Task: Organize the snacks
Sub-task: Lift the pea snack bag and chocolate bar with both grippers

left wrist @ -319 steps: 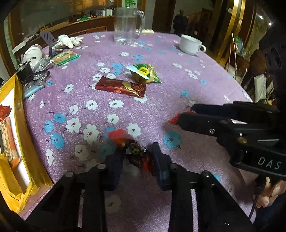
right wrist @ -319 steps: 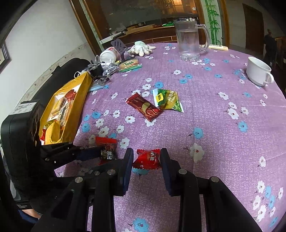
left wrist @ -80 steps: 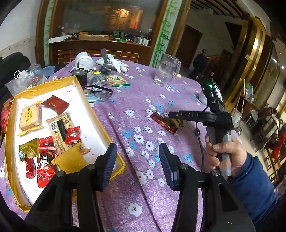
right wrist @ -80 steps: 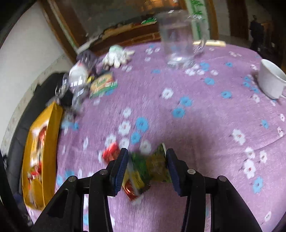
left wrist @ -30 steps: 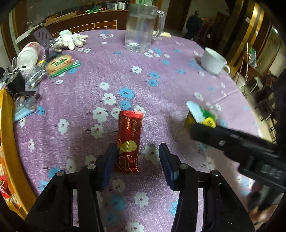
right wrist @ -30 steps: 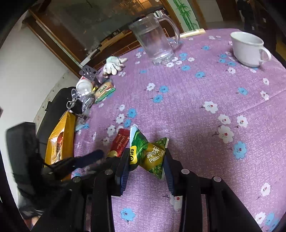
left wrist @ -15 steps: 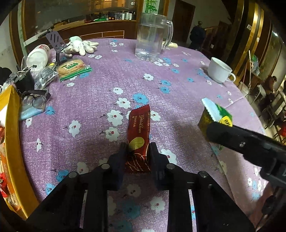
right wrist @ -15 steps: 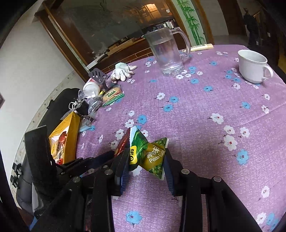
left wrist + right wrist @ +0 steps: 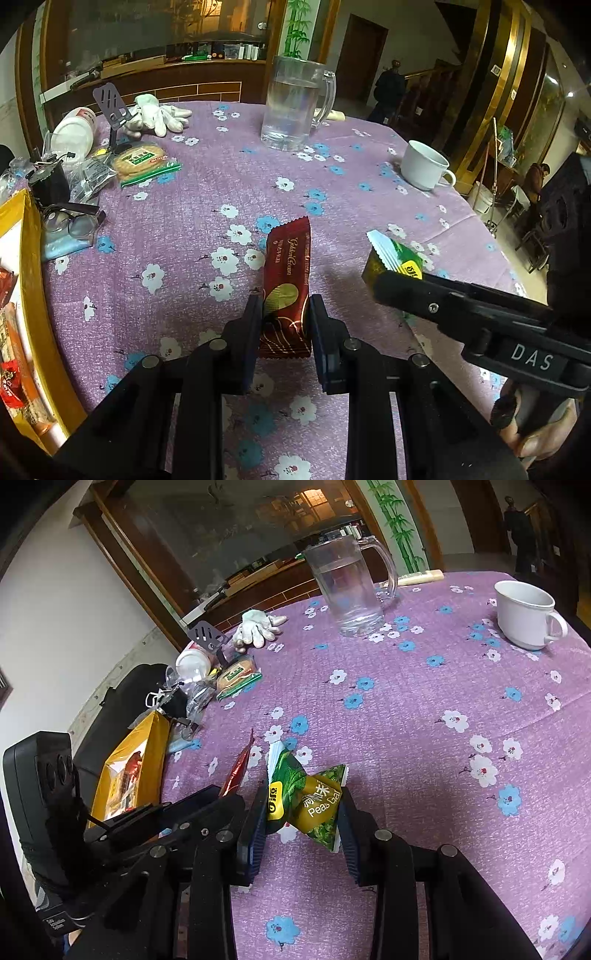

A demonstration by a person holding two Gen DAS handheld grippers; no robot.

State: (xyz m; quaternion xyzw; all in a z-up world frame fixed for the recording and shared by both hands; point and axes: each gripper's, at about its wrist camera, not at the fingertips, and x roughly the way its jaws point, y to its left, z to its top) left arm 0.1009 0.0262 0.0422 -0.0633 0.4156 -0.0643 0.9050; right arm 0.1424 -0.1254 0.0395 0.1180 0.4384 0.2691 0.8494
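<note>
Clamped in the left gripper [image 9: 284, 325]: the dark-red foil wafer bar [image 9: 286, 291], clear of the purple floral tablecloth [image 9: 207, 192]. Pinched in the right gripper [image 9: 303, 823]: the green pea-snack pouch [image 9: 306, 797]. Best carried level, firmly squeezed, leftward over the yellow cardboard box's [image 9: 31, 236] rim before release.

left tool [image 9: 284, 317] | closed on red wafer pack [image 9: 286, 284] | lifted off tablecloth [image 9: 207, 192]

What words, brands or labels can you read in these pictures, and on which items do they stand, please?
"Golden Crown": red wrapper in the left hand-held gripper.
"Peas Gal": green packet in the right hand-held gripper.
"DAS": right hand-held gripper's body.
Biscuit pack label: too small to read.
</note>
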